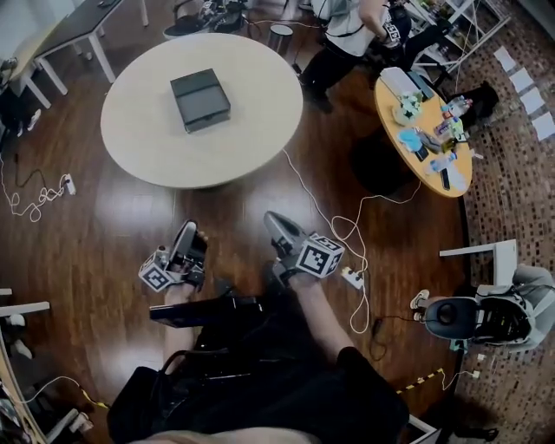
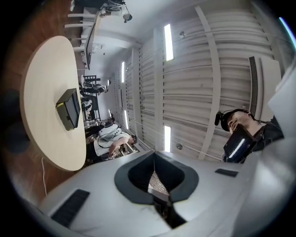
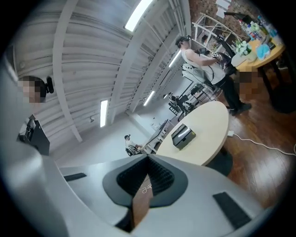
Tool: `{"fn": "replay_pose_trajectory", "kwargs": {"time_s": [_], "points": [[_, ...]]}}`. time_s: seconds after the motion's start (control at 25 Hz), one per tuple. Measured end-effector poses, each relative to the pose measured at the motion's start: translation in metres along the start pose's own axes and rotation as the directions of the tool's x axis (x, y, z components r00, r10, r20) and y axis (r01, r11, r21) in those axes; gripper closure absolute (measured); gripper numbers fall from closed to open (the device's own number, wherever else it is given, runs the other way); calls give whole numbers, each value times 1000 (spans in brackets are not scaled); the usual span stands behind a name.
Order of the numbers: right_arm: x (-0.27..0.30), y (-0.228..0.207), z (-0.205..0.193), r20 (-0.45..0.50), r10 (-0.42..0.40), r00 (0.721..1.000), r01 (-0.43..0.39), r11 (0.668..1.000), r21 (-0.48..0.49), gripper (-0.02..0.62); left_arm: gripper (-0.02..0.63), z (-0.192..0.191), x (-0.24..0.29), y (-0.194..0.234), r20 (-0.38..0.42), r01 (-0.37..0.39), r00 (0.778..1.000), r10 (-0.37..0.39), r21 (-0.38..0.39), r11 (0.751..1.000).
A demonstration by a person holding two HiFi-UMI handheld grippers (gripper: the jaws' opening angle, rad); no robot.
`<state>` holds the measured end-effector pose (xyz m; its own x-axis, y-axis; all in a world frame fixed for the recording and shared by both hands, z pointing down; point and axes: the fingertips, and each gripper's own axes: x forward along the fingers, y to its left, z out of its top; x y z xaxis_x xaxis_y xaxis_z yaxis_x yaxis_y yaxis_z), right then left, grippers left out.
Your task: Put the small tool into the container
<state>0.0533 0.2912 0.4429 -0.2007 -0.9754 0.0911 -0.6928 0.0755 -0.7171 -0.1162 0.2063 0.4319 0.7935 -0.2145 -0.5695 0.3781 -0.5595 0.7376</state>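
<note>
A dark box-shaped container (image 1: 200,100) sits on the round beige table (image 1: 251,130), well ahead of both grippers. It also shows in the left gripper view as the container (image 2: 69,109) and in the right gripper view as the container (image 3: 183,136). My left gripper (image 1: 186,232) is low over the wooden floor. Its jaws (image 2: 155,173) are shut, with nothing visible between them. My right gripper (image 1: 270,217) points toward the table. It is shut (image 3: 148,173) on a thin brown flat strip (image 3: 142,196), apparently the small tool.
An orange round table (image 1: 388,108) with several small items stands at the right, and a person (image 1: 347,35) is behind it. White cables (image 1: 347,230) and a power strip (image 1: 351,277) lie on the floor. A grey machine (image 1: 486,316) is at the far right, and a grey table (image 1: 78,26) at the top left.
</note>
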Motion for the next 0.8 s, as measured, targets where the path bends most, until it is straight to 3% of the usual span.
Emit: {"fn": "replay_pose_trajectory", "kwargs": {"time_s": [0.32,0.48,0.64,0.8], "points": [[6,36,0,-26,74,997,-74,997,-1,615,615,1,-7,-10,12,-22,1000,22,15,1000],[-4,37,-3,-20,93,995,-92,995,34,615,615,-9,-5,-24,-21,-34,999,35,28,999],[-11,41,14,4,192,981,-192,981,40,615,615,-22,15,-35,-51,-37,998,40,67,997],[-30,15,25,18,160,987,-161,985,67,615,615,-46,33,-36,-56,-62,996,66,62,996]]}}
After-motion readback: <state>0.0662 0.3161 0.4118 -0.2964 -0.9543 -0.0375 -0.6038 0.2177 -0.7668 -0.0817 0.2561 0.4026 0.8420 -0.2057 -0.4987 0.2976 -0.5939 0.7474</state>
